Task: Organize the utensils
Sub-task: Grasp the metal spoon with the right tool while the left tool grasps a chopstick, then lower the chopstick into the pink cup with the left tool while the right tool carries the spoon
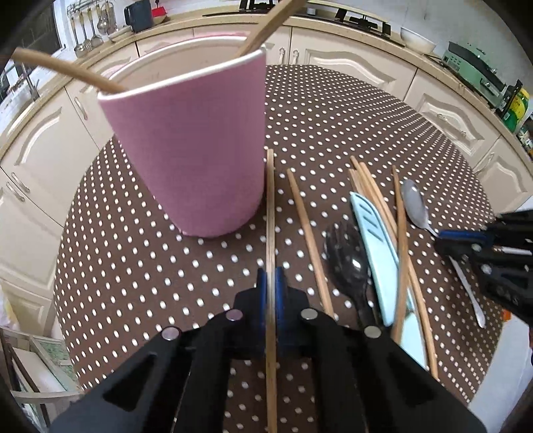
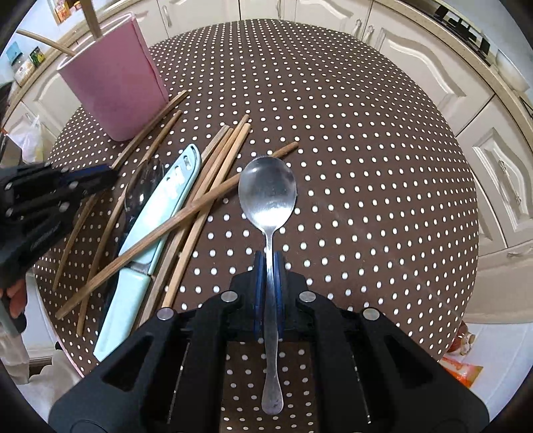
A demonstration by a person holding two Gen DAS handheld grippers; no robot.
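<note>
The left tongs (image 1: 270,283) pinch 1 chopstick (image 1: 270,206) along its length, tip pointing past the pink holder (image 1: 186,160) just left of it on the bench (image 1: 133,266); the right tongs (image 2: 269,266) clamp the metal spoon (image 2: 267,190), farther away.

**Item Count**

- Pink holder (image 1: 193,160): one, containing two wooden sticks (image 1: 266,30).
- Metal spoon (image 2: 268,196): one.
- Black spoon (image 1: 346,253): one.
- Light-blue knife (image 2: 146,229): one.
- Loose chopsticks (image 2: 186,213) on worktop: about eight; overlaps prevent an exact count.
</note>
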